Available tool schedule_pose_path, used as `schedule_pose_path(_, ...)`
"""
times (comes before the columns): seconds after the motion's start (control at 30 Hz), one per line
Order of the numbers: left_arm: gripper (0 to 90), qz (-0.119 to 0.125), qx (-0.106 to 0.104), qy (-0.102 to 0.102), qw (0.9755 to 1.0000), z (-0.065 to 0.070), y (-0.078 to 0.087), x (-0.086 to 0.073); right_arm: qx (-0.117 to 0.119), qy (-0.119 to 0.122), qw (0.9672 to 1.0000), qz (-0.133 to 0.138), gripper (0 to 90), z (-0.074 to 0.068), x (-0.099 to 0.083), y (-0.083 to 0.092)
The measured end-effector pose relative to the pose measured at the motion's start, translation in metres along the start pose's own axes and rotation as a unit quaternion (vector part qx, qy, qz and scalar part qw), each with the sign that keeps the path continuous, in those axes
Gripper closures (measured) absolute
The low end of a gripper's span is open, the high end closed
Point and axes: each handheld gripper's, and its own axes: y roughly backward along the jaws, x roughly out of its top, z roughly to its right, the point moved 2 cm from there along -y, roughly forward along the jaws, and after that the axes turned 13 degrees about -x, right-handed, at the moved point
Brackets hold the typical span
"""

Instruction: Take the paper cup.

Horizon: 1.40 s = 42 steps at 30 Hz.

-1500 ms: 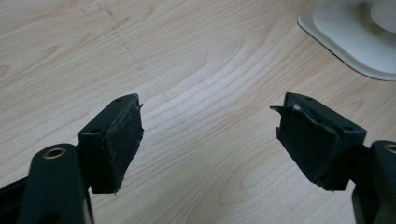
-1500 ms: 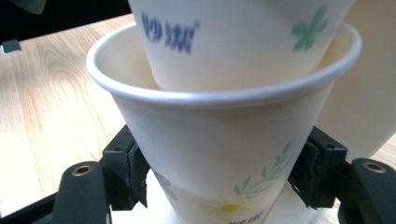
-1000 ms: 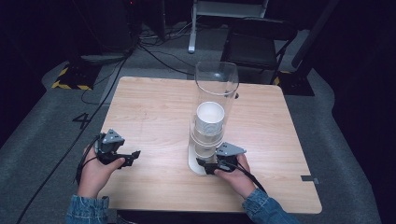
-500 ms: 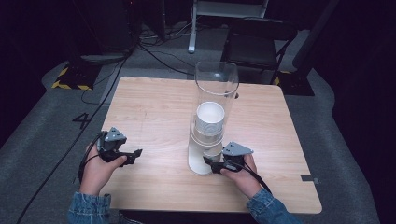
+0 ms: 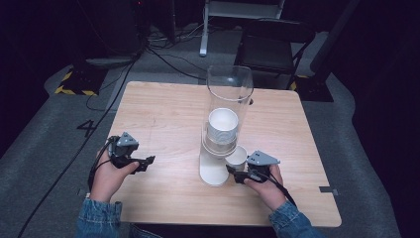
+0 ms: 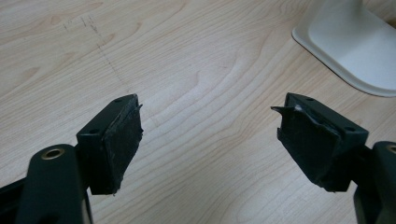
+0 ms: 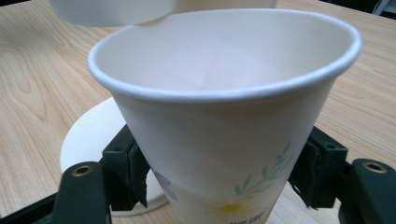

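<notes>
The wooden desk point(image 5: 163, 109) carried a tall clear cup dispenser point(image 5: 229, 89) on its white base point(image 5: 212, 173), stacked cups inside. Just right of that base, the right tool point(image 5: 232, 171) was clamped on a paper cup point(image 5: 237, 156), upright, daisy-printed. Well left, the left tool point(image 5: 147, 161) hovered, jaws apart, holding nothing.

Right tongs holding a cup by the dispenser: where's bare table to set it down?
Bare wood: the whole table left of the cup dispenser, up to the open left tongs, and the strip right of it to the table edge. Crowded: the near middle, where the paper cup in the right tongs sits against the dispenser's base.
</notes>
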Motion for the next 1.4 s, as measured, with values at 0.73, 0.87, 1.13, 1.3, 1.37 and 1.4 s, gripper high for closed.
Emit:
schedule_pose_path(0.73,20.1,0.014,0.002,0.013,0.9998,0.001,0.001,-0.004,-0.039,-0.077,0.9962,0.011,31.4,0.055,0.018,0.021)
schedule_pose_path(0.87,20.3,0.01,0.006,0.015,0.9998,0.002,0.004,-0.009,-0.057,-0.09,0.9942,0.019,31.2,0.07,0.022,0.022)
schedule_pose_path(1.13,22.7,0.012,-0.001,0.024,0.9996,0.006,0.01,-0.017,-0.082,-0.104,0.9911,0.014,31.3,0.099,0.024,0.019)
schedule_pose_path(1.3,24.4,0.01,-0.01,0.037,0.9992,0.011,0.013,-0.022,-0.098,-0.103,0.9898,0.014,31.2,0.11,0.022,0.014)
schedule_pose_path(1.37,24.4,0.003,-0.002,0.03,0.9995,0.012,0.015,-0.024,-0.105,-0.101,0.9892,0.009,31.2,0.113,0.02,0.01)
schedule_pose_path(1.4,24.2,-0.002,0.001,0.026,0.9997,0.012,0.015,-0.025,-0.108,-0.104,0.9887,0.005,31.2,0.115,0.019,0.009)
